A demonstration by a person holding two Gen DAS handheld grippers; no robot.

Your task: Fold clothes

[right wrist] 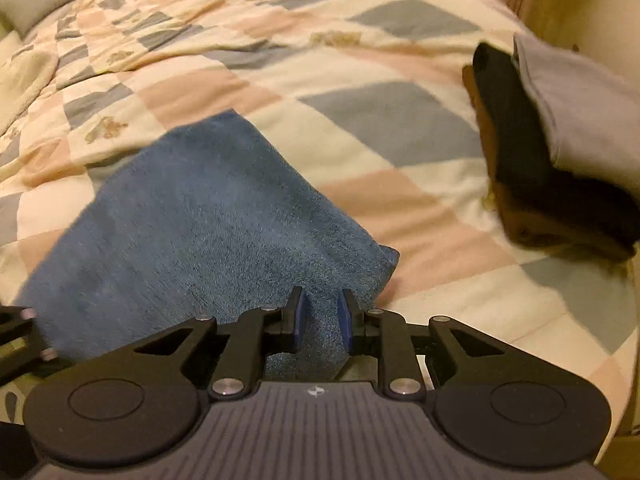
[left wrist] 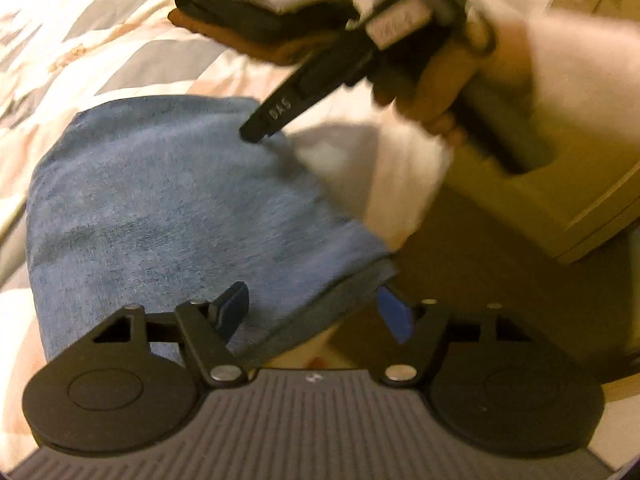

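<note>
- The folded blue terry cloth [right wrist: 200, 216] is lying at the near edge of the patchwork-quilted bed [right wrist: 360, 80].
- Right gripper [right wrist: 322, 316] jaws are pinching its near corner narrowly.
- Left gripper [left wrist: 312, 312] jaws are standing wide, gripping nothing.
- Soft, light, floppy: best taken by corners.

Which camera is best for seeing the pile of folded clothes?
The right wrist view shows the pile of folded clothes best: it looks big there, with grey on top, black in the middle and brown at the bottom. In the left wrist view the pile is far off at the top edge, partly hidden behind the right gripper.
</note>
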